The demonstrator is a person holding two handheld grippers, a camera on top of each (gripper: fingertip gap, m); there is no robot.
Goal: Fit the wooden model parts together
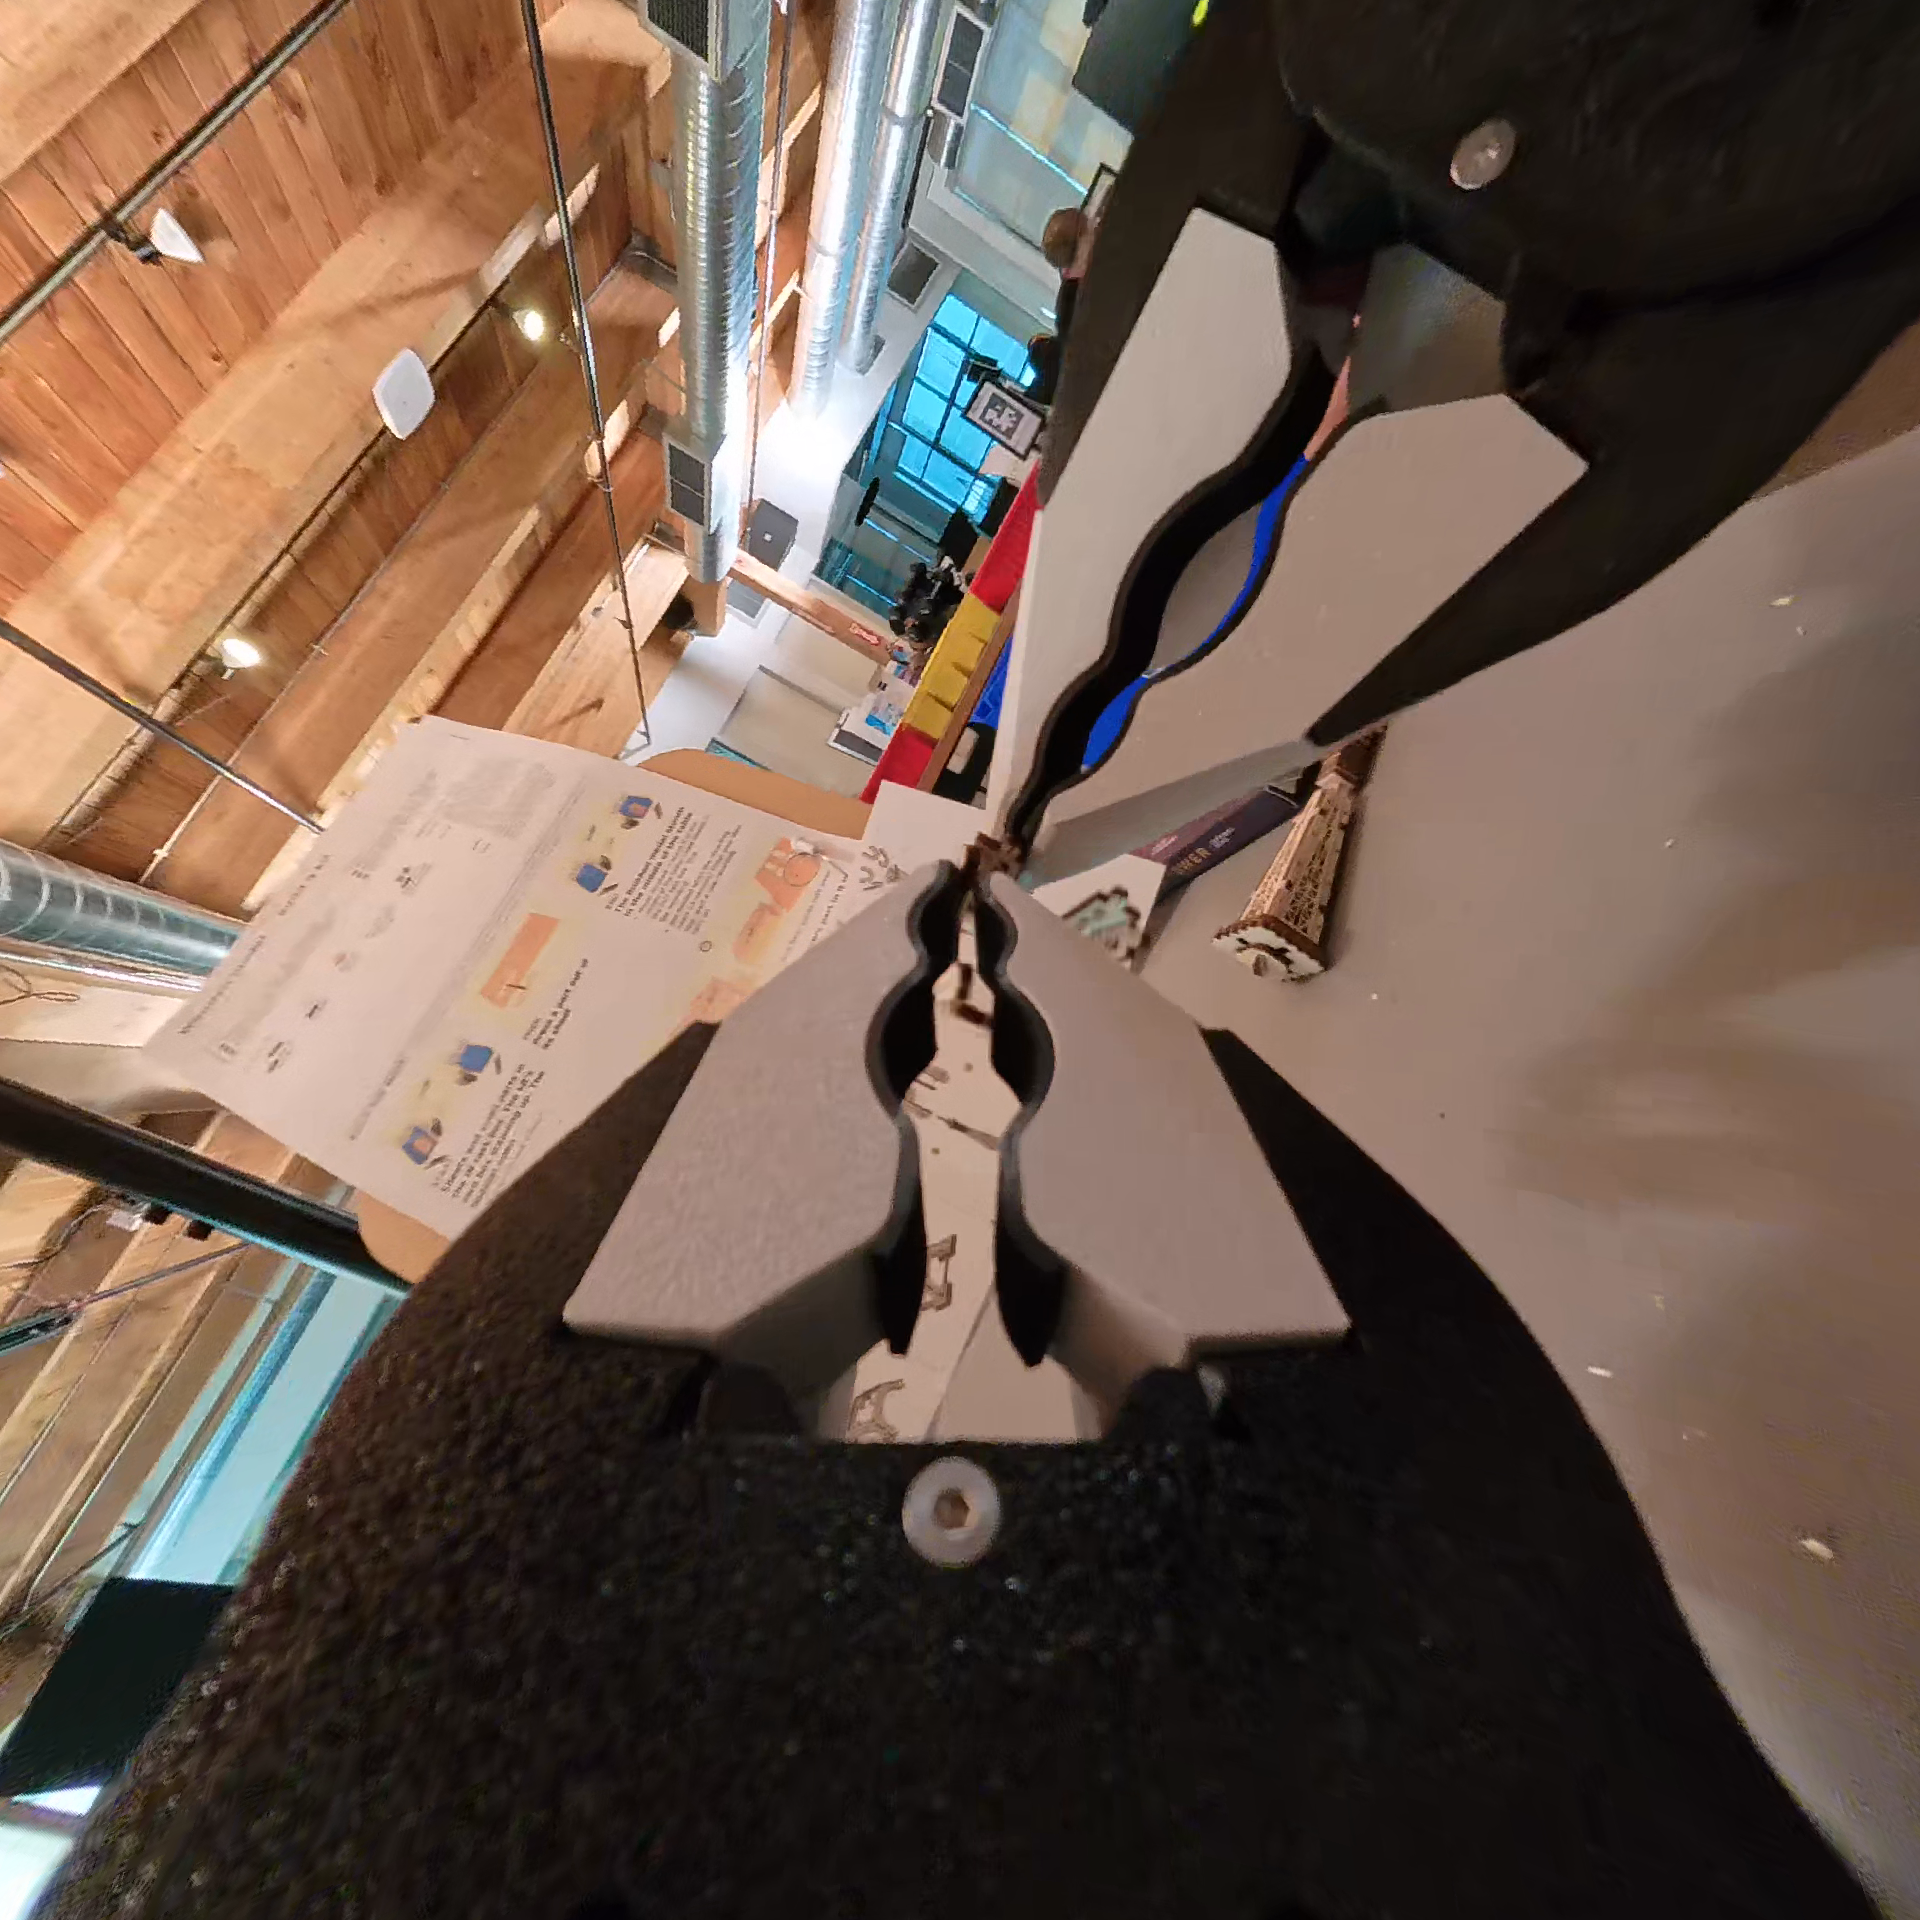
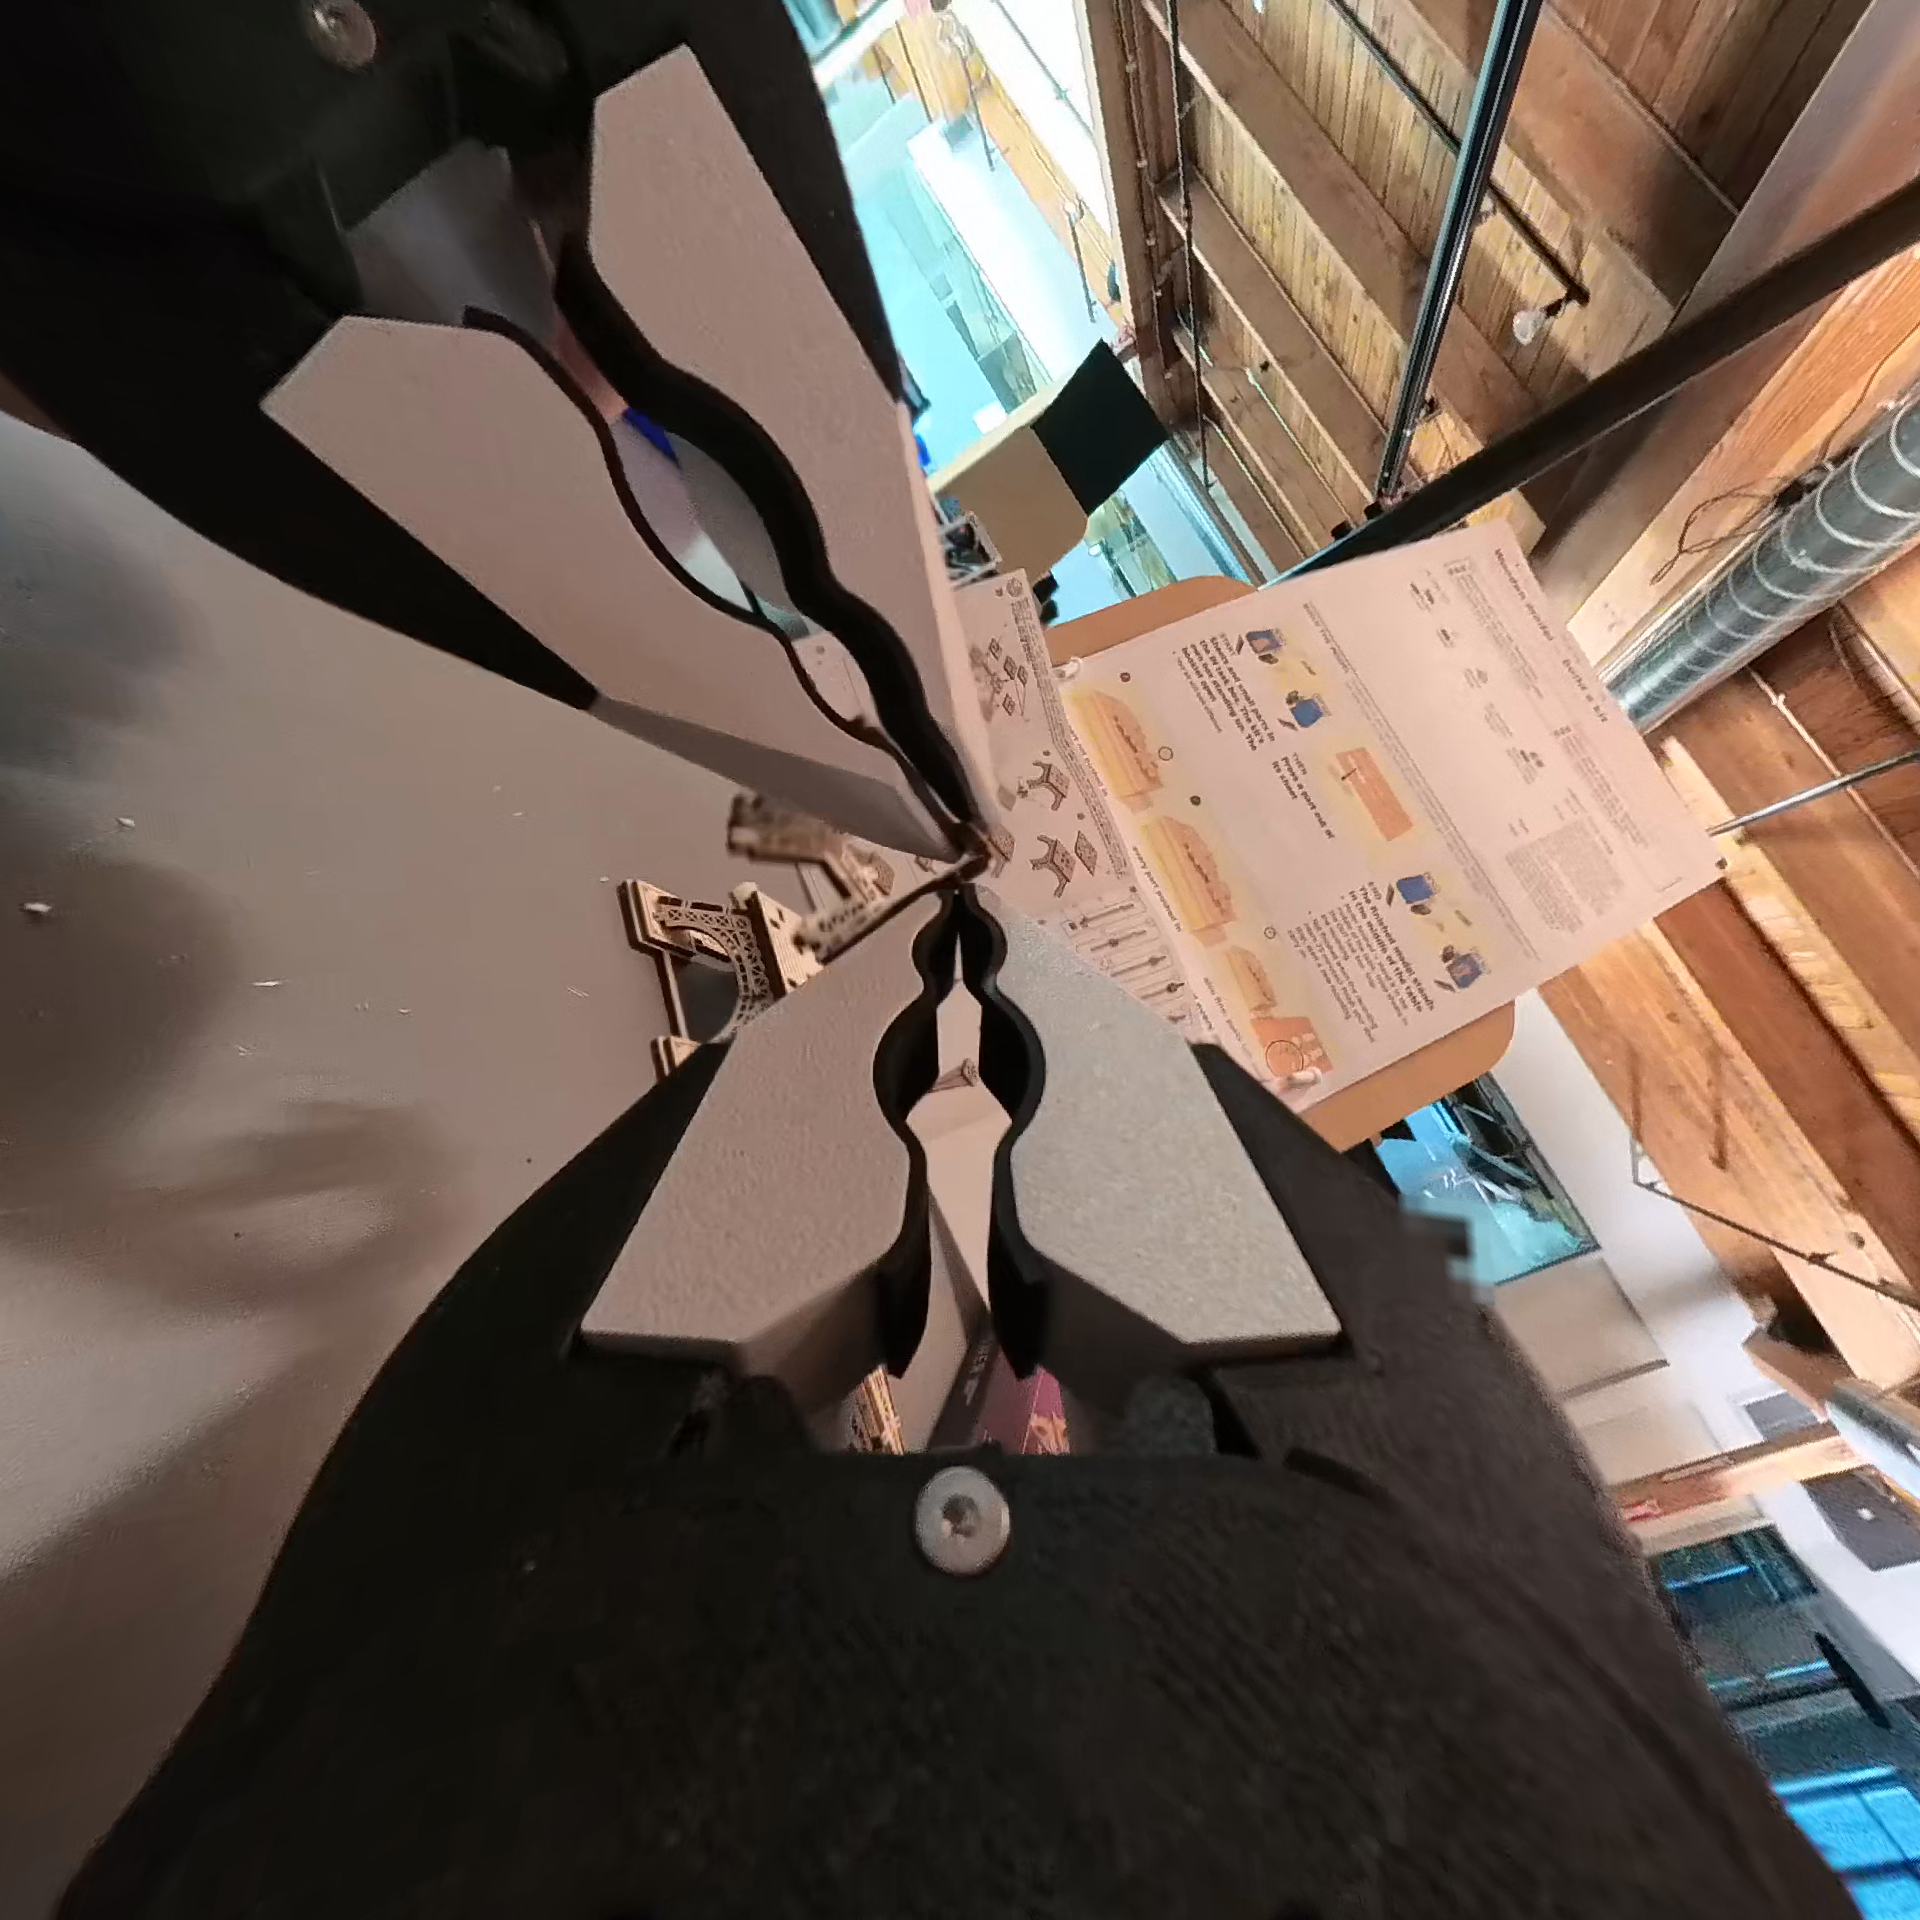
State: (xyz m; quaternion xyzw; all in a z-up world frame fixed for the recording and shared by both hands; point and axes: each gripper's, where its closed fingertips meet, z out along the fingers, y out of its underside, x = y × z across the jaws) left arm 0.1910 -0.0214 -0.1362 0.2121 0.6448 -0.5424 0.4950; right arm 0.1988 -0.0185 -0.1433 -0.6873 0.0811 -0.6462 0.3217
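Observation:
My left gripper is shut on a small thin wooden part that sits between its jaws. My right gripper is shut on a thin lattice wooden part that sticks out to the left of its tips. The two grippers meet tip to tip above the grey table, and the parts touch there. The right gripper comes in from the upper right in the left wrist view. The left gripper comes in from the upper left in the right wrist view.
A built wooden tower section lies on the table. A wooden tower base stands behind the tips. An instruction sheet on a board stands beyond. A purple box lies nearby. Wood crumbs dot the table. The grippers are tip to tip, or close to it.

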